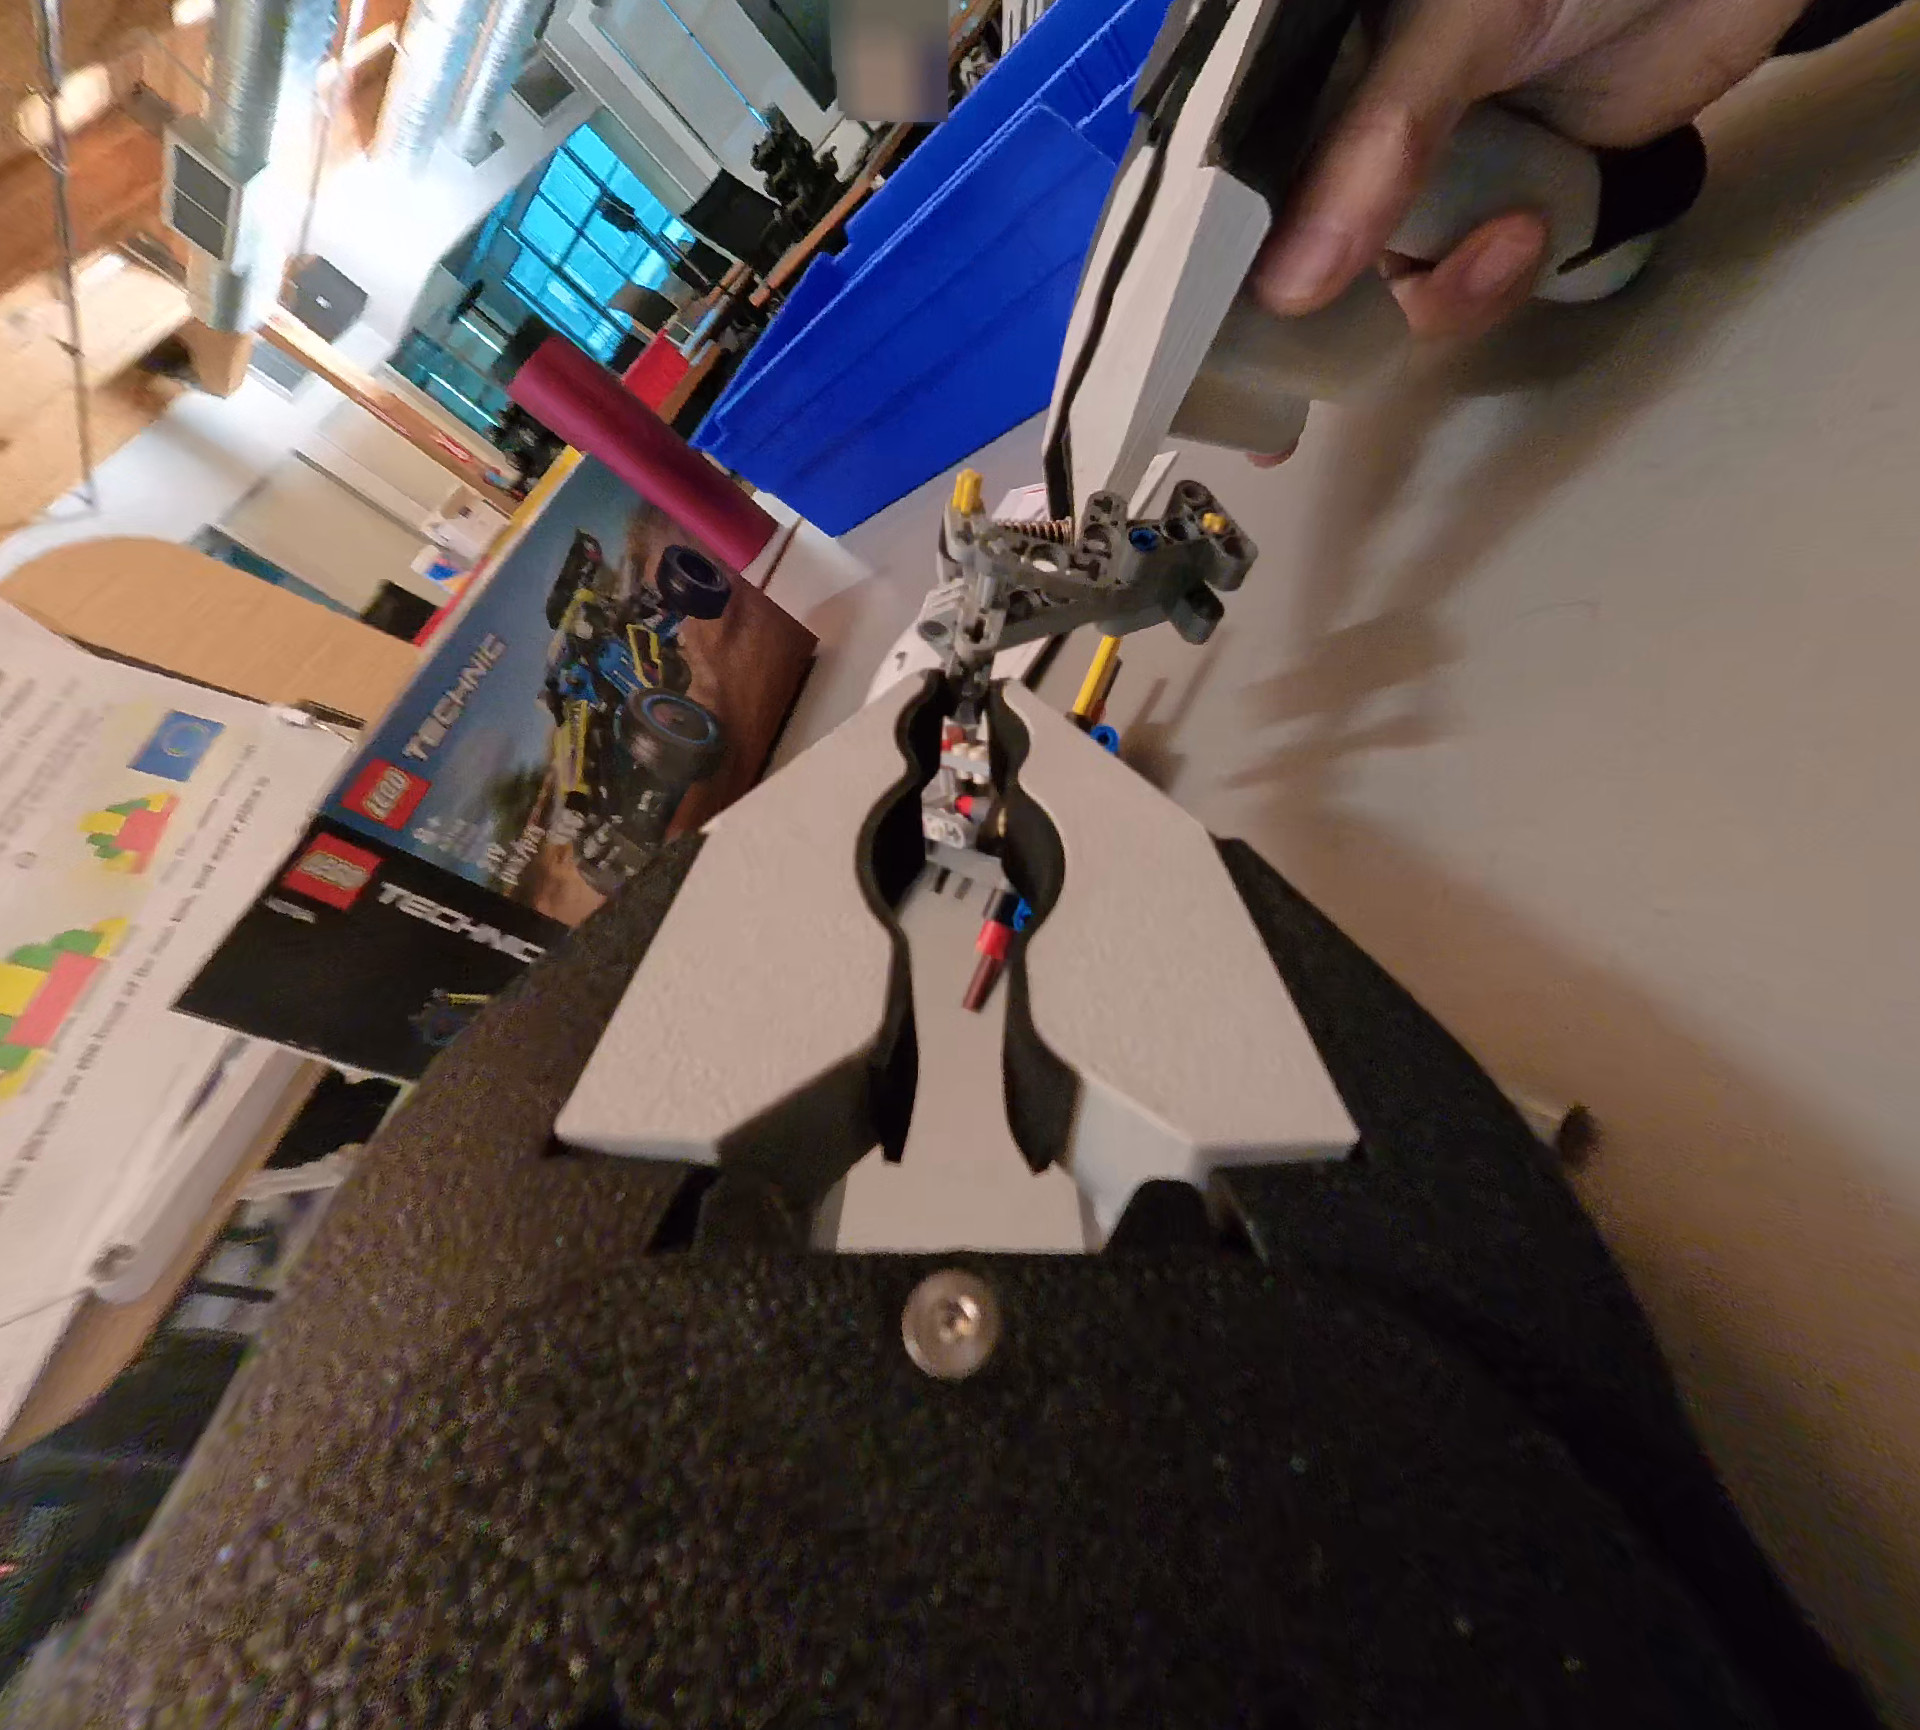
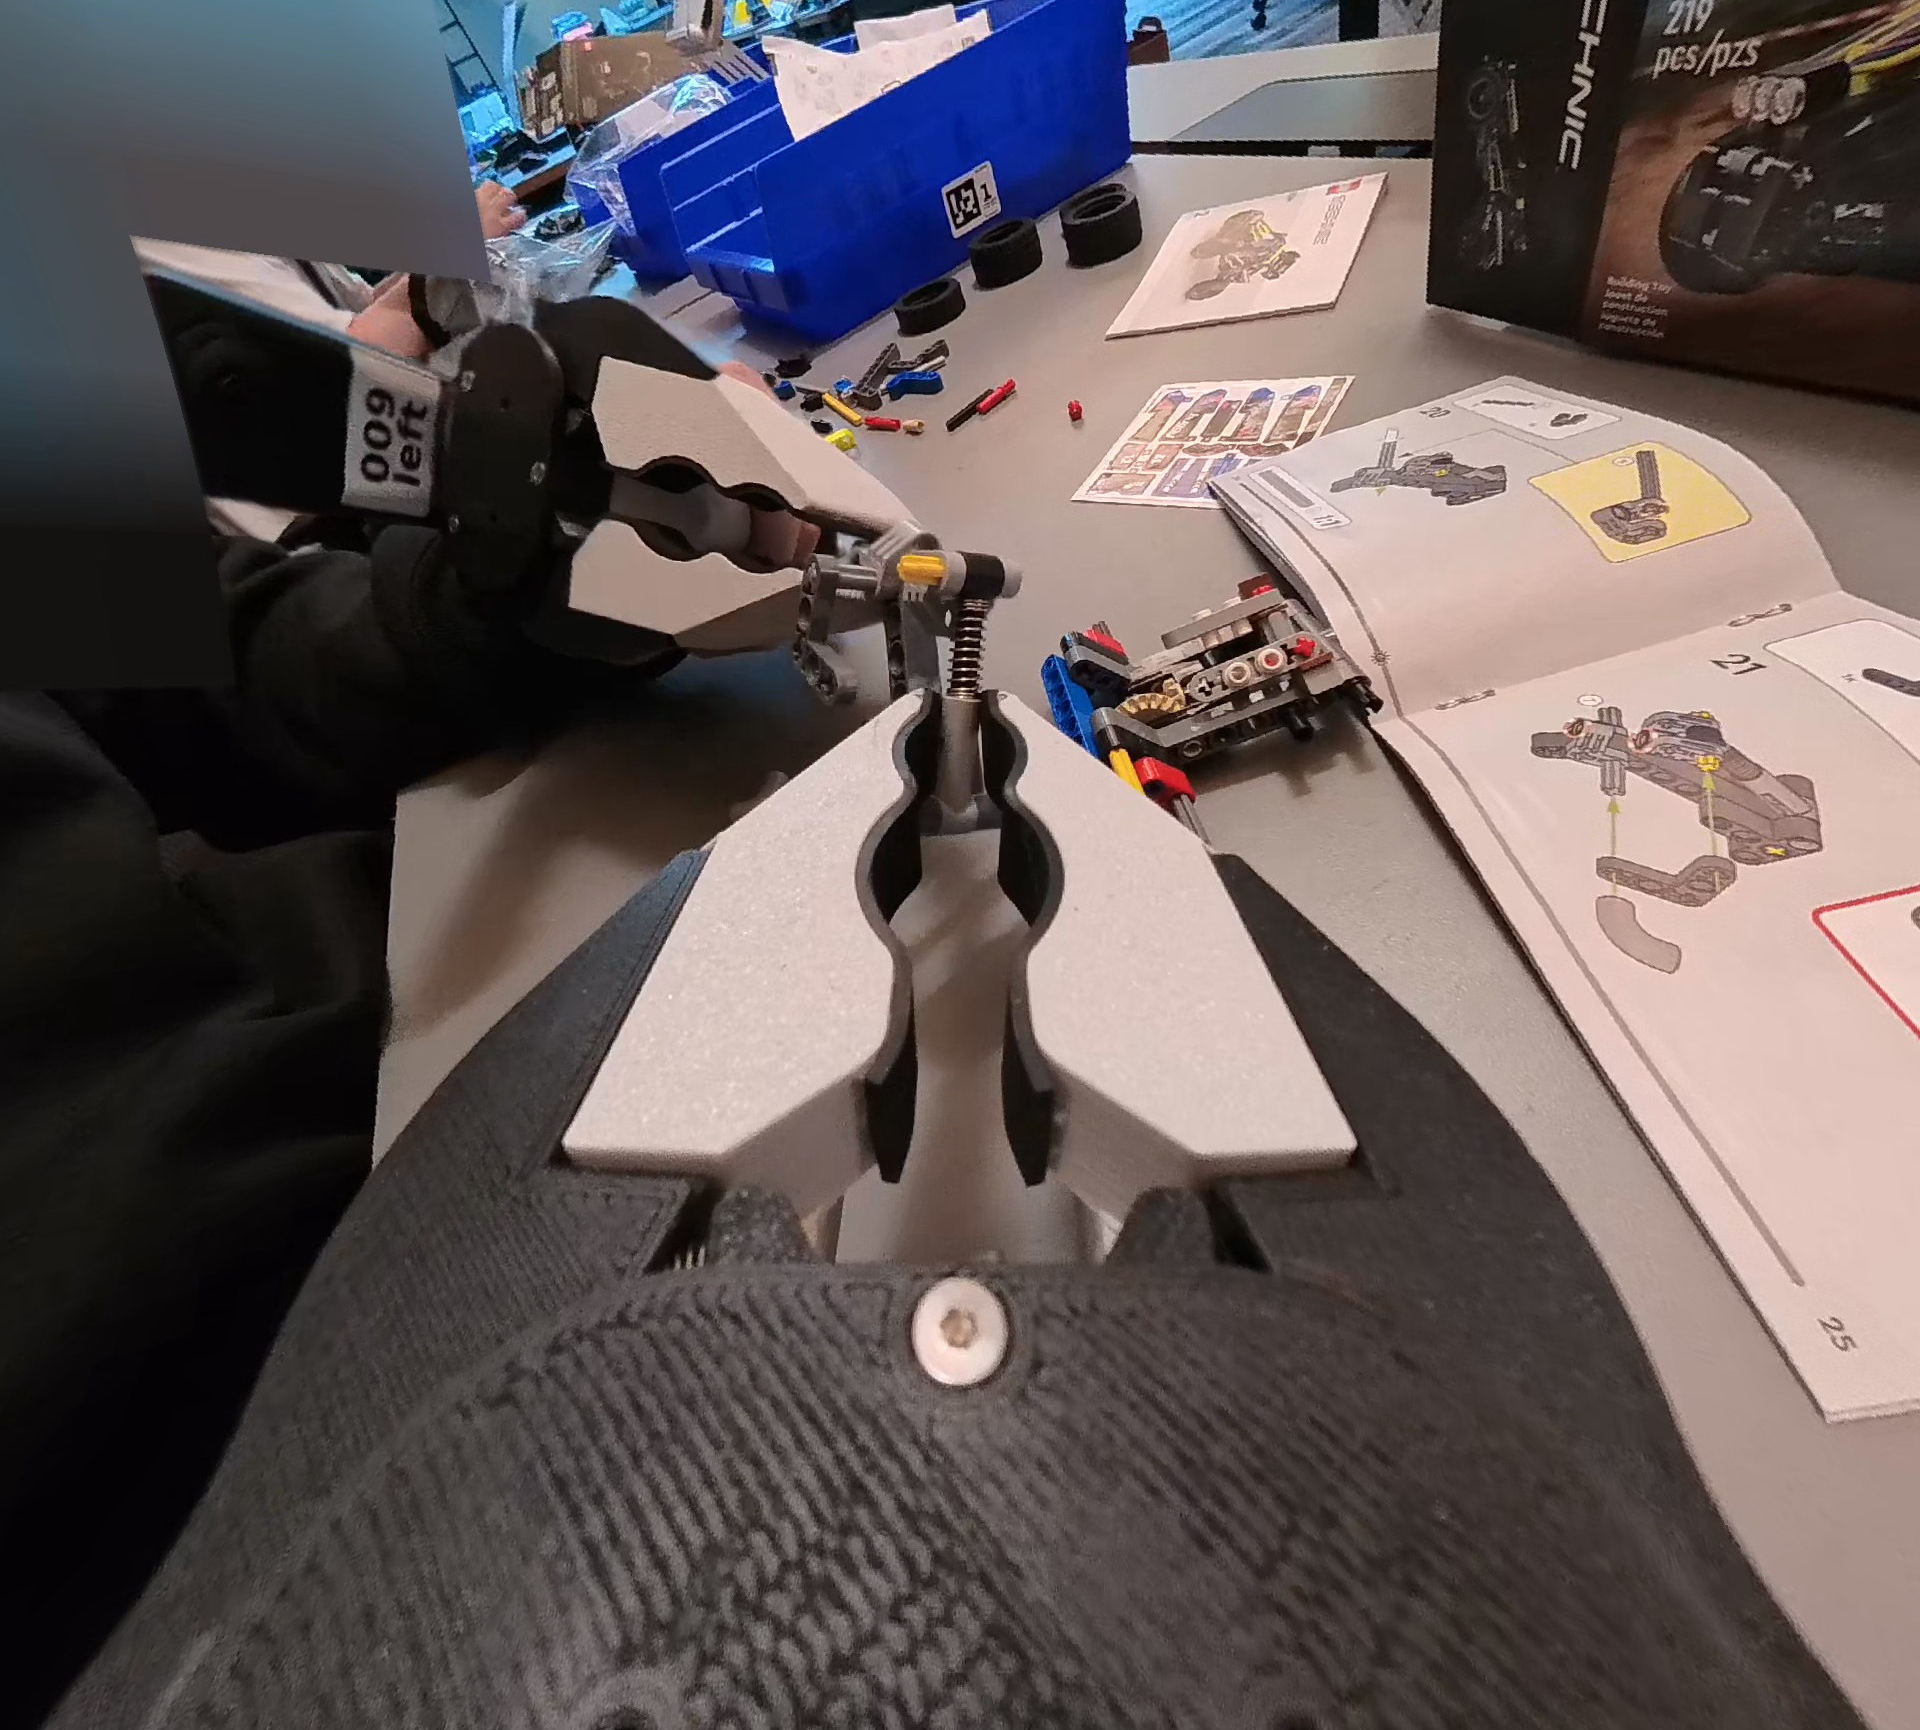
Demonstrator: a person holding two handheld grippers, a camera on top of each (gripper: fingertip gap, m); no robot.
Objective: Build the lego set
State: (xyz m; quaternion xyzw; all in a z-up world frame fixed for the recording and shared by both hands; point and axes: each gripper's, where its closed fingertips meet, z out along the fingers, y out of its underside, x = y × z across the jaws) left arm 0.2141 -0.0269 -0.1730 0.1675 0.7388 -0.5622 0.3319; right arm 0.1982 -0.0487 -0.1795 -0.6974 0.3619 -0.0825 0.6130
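A small grey Technic sub-assembly [image 2: 831, 631] with a spring shock absorber [image 2: 966, 631] and a yellow pin [image 2: 920, 566] is held above the table between both grippers. My right gripper [image 2: 956, 709] is shut on the shock absorber's grey lower tube. My left gripper [image 2: 891, 537] comes in from the left and is shut on the assembly's upper grey end. In the left wrist view, my left gripper [image 1: 961, 693] pinches a thin part of the assembly [image 1: 1101, 563], and the right gripper [image 1: 1075, 491], held by a hand, grips it from above. A larger built chassis [image 2: 1216, 683] lies on the table.
An open instruction booklet [image 2: 1610, 745] lies to the right, the set's box [image 2: 1662, 70] stands behind it. Blue bins [image 2: 904, 163], three black tyres [image 2: 1101, 226], a sticker sheet [image 2: 1216, 433], a small leaflet [image 2: 1247, 257] and several loose parts [image 2: 894, 402] sit farther back. The tips of both grippers are at nearly the same place.
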